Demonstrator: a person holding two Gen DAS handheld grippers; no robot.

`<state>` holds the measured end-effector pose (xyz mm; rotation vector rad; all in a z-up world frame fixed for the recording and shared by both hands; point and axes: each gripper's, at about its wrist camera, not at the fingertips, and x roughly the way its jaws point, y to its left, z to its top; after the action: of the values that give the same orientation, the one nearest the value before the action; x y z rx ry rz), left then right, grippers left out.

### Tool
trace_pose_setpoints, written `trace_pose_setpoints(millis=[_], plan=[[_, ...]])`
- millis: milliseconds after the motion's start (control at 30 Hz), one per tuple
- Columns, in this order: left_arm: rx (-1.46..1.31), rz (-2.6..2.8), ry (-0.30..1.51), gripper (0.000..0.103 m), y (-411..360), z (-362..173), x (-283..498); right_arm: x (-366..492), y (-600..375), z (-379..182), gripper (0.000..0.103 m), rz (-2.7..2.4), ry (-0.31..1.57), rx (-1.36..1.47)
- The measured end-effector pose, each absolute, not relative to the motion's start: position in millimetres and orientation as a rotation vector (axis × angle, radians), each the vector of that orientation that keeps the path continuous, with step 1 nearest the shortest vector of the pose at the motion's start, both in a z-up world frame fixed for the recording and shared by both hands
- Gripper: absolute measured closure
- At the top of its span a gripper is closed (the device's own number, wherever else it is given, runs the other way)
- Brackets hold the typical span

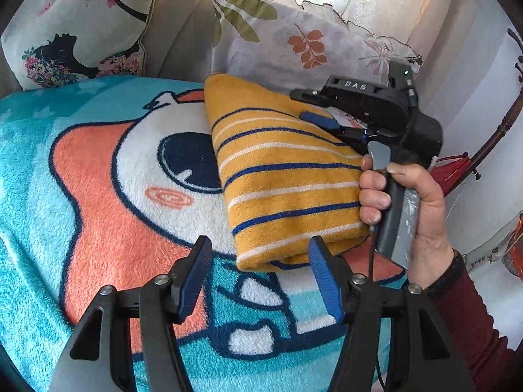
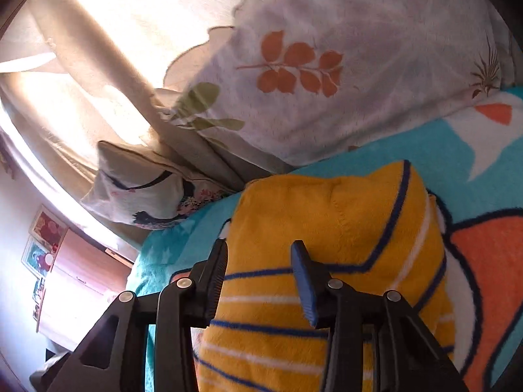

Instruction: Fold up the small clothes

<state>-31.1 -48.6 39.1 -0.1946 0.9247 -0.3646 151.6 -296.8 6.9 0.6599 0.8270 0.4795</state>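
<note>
A folded yellow fleece garment [image 1: 287,176] with dark blue and white stripes lies right of centre in the left wrist view, resting on a turquoise cartoon blanket [image 1: 98,202] printed with a large orange and white character. In the right wrist view the same garment [image 2: 327,222] fills the lower centre. The left gripper [image 1: 258,276] sits at the bottom centre of its view, its blue-padded jaws spread apart, one pad just beside the garment's near corner and nothing pinched between them. The right gripper [image 2: 258,281] stands at the lower centre of its own view, jaws partly apart over the garment's top; the cloth lies behind them and no clear pinch shows. In the left wrist view a person's hand [image 1: 402,209], at the right edge with a dark red sleeve [image 1: 470,326], holds that right gripper's handle. Behind the garment, in the upper centre, leans a leaf-print pillow [image 1: 294,42]; a floral cushion [image 1: 75,29] sits upper left.
</note>
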Motion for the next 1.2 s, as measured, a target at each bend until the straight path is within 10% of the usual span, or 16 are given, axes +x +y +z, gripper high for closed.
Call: trace_pose_setpoints(millis=[167, 300, 800, 1200], plan=[[-0.136, -0.303, 0.866, 0.039, -39, 46, -36, 134, -361, -18, 0.083, 0.278, 0.791, 0.803], [-0.104, -0.283, 0.842, 0.038, -42, 43, -37, 82, -398, -12, 0.056, 0.144, 0.759, 0.75], [-0.064, -0.037, 0.389, 0.001, -38, 125, -117, -86, -372, 33, 0.043, 0.066, 0.598, 0.094], [0.001, -0.05, 0.375, 0.0, -71, 142, -163, -157, -352, 83, 0.022, 0.051, 0.419, -0.099]])
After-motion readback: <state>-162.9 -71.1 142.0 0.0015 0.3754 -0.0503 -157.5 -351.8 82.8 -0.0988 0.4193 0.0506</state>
